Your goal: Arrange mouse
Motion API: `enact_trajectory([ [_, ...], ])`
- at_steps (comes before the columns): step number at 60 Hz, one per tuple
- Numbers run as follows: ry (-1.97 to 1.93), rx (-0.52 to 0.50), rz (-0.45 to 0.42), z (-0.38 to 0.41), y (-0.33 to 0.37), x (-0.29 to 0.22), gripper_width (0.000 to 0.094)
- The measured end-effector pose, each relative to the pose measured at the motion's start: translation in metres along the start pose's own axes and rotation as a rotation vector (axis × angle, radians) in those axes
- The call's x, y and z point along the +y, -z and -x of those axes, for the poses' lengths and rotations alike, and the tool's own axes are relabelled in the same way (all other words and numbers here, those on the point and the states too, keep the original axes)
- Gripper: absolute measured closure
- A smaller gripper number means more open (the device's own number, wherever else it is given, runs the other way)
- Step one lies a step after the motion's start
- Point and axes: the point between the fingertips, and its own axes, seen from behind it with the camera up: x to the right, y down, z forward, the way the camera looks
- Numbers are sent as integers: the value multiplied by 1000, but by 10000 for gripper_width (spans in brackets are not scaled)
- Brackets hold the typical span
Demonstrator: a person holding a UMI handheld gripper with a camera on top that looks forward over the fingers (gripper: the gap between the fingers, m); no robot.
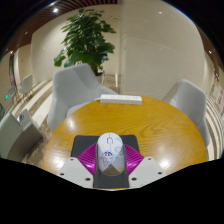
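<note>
Fingers [112, 170] grip white mouse [111, 152] over mousepad [88, 157]; long axis fwd along fingers.

No readable text, label, brand, number or sign is being shown anywhere. No lettering is being displayed on the white mouse [111, 153], on the round wooden worktop [150, 125], or on the flat white object [120, 98] at its far side; any marks there are too small to be made out.
</note>
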Motion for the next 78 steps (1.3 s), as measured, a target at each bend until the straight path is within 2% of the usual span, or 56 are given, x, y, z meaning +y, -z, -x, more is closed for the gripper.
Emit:
enact_trajectory([
  [8,76,9,91,19,-46,39,582],
  [16,87,24,130,22,-62,69,552],
  [17,84,23,131,22,-60,72,508],
  [22,80,28,125,21,-59,69,402],
  [27,77,-5,142,26,-53,73,53],
  [29,67,-20,147,28,-48,71,96],
  [32,55,-31,141,28,-35,66,68],
  [40,62,-28,140,15,25,66,70],
  [58,13,51,203,-43,166,132,74],
  [78,-6,143,175,-94,207,151,70],
])
